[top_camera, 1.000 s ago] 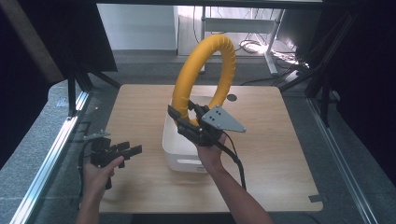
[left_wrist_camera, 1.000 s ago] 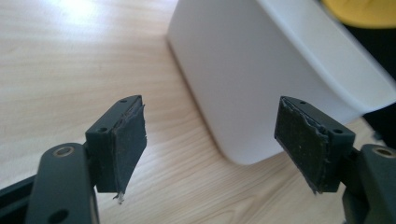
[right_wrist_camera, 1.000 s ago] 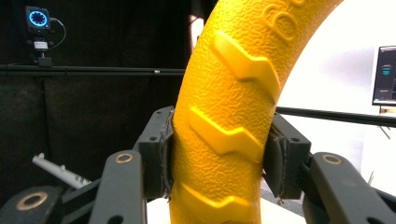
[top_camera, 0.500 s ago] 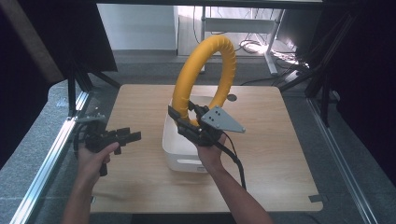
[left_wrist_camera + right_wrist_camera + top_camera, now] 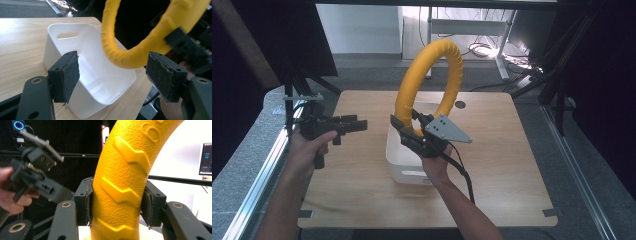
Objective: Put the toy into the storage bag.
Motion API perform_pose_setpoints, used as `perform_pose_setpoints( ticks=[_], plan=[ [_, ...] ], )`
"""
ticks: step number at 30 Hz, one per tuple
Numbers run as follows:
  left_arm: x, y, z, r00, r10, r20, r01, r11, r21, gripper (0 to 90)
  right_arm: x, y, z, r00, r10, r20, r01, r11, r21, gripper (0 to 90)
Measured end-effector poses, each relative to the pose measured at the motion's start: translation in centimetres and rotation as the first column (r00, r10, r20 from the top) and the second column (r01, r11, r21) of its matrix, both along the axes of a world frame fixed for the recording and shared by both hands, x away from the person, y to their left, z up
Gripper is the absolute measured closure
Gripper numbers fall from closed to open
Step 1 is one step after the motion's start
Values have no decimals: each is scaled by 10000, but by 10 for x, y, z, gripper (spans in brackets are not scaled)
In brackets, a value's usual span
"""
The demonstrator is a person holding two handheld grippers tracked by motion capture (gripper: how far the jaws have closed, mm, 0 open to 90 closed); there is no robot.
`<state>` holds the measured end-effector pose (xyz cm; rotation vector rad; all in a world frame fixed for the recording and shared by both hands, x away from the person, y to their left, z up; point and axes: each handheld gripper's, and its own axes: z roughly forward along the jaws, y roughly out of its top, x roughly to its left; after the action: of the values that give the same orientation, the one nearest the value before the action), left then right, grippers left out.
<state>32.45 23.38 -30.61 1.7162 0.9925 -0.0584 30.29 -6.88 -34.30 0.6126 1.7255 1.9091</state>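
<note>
A large yellow ring (image 5: pixel 432 80) stands upright over a white bin (image 5: pixel 399 150) in the middle of the wooden table (image 5: pixel 512 150). My right gripper (image 5: pixel 409 130) is shut on the ring's lower part, and its pads press both sides of the ridged yellow ring (image 5: pixel 120 185). My left gripper (image 5: pixel 357 124) is held up left of the bin, its jaws open with nothing between them. In the left gripper view, the left gripper (image 5: pixel 112 75) looks toward the white bin (image 5: pixel 87 62) and the yellow ring (image 5: pixel 125 55) above it.
A metal rail (image 5: pixel 267 165) runs along the table's left side. Cables and a white stand (image 5: pixel 492 45) lie on the floor beyond the far edge. A small dark hole (image 5: pixel 460 104) marks the tabletop behind the ring.
My left gripper has risen from low beside the table's left edge and swung toward the bin. The right gripper and ring have stayed still.
</note>
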Motion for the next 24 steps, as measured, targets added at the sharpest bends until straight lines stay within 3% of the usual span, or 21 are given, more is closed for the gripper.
perform_pose_setpoints(
  ticks=[5,6,9,10,11,18,19,24],
  plan=[
    [6,-6,21,9999,-138,-70,138,9999,18,282,-1,1,-1,10000,-20,-80,20,10000,-14,502],
    [6,-6,21,9999,-138,-70,138,9999,18,283,-1,4,-2,9992,-389,12,389,9991,153,502],
    [7,-11,35,9997,-223,104,221,9997,131,283,0,4,-2,9990,-446,71,445,9990,75,502],
    [7,-11,35,9997,-223,104,221,9997,131,284,0,4,-2,9990,-446,71,445,9990,75,502],
    [7,-14,41,9994,-308,162,305,9993,193,284,0,3,-3,10000,-47,-2,47,9999,-97,501],
    [14,-18,51,9984,-554,96,554,9985,23,283,1,5,-4,10000,-38,-72,37,10000,-84,502],
    [16,-18,52,9985,-542,79,542,9985,-28,283,0,8,-5,9991,-419,-1,419,9990,170,502],
    [19,-22,58,9979,-641,109,642,9979,-83,283,1,7,-5,9992,-407,39,407,9992,15,502]
  ],
)
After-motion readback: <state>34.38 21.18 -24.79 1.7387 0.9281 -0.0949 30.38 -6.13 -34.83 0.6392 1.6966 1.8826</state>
